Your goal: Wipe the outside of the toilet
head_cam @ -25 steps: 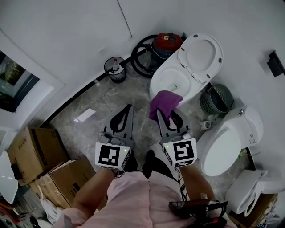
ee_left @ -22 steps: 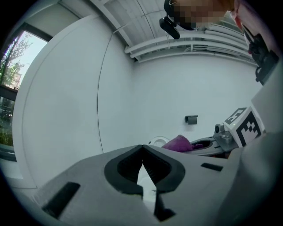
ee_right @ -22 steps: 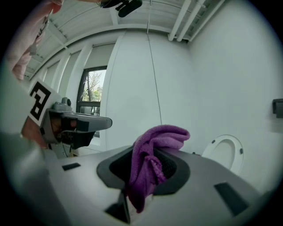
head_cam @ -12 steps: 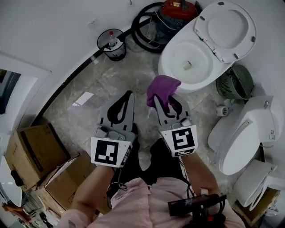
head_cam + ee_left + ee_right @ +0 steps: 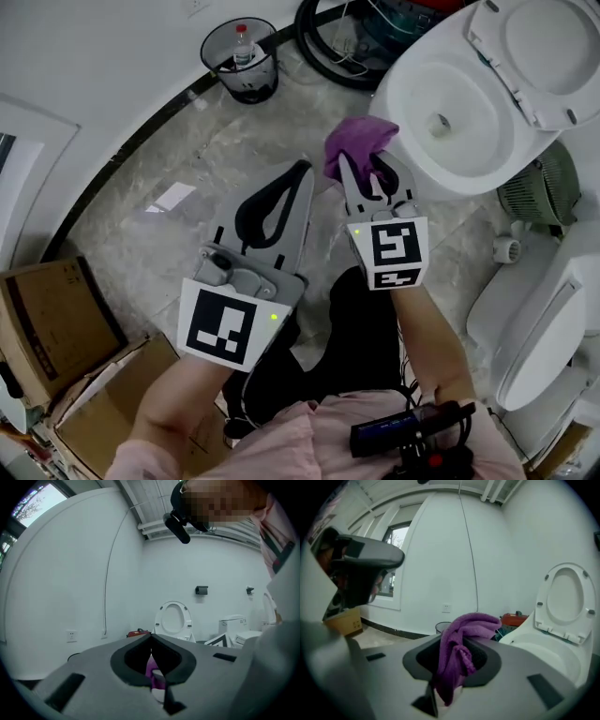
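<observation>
Purple cloth (image 5: 360, 142) is pinched in the right gripper (image 5: 368, 171), bunched over its tips; the white toilet (image 5: 487, 174) stands just ahead and right of it. The left gripper (image 5: 301, 169), alongside, has its jaws together, empty.

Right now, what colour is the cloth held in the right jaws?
The cloth is purple, clearest in the right gripper view.

White toilet (image 5: 473, 150), lid raised, purple cloth (image 5: 358, 142) bunched (beside its rim)
</observation>
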Available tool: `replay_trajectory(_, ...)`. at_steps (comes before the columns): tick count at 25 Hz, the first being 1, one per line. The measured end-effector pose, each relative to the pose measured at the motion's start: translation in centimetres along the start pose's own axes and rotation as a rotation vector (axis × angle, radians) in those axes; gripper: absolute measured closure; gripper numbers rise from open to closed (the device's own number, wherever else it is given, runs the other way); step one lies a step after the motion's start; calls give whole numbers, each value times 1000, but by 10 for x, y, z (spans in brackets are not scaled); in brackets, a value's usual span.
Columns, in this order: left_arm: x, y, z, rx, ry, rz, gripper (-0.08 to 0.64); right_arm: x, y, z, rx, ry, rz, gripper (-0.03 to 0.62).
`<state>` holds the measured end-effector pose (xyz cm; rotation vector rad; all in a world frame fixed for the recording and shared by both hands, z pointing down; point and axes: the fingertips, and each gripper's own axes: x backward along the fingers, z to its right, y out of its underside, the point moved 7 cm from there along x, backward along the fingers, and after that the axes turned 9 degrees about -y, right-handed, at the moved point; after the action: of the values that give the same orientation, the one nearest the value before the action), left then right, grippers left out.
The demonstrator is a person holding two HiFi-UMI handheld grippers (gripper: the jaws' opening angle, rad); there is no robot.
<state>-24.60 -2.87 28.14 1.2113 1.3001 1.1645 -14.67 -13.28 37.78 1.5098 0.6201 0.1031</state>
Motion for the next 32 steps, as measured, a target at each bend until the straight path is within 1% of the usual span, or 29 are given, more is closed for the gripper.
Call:
replay_trajectory(3,-6,32,-6,0,10,42,552,-37,37,16,-13,60,-17,491)
replay_trajectory(7,-7,65,-10,-35,9,50,552,-76,74,31,-31,93,-24,489)
replay_trajectory(10,-5,83,-17,-34,-17,34,552,-97,94,42,-35,139,-43,490)
replay_trajectory(13,0,97,-24,-17,-44,-11,552,-109,106,53,-78,213,-73,491)
replay_trajectory(15,4,100,-30,-16,-59,-27,552,-113,111,55,-117,257,-85,491)
replay_trajectory(18,4,95,-39,-52,-67,9,552,-113,111,54,-161,305,-70,492)
replay_trajectory(22,4,93,-40,-52,-66,24,552,-102,118,65,-210,353,-72,494)
replay_trajectory(26,5,96,-36,-40,-53,29,552,-87,127,66,-218,360,-78,495)
replay_trajectory(32,3,96,-18,-41,-26,35,552,-63,135,63,-217,371,-50,498)
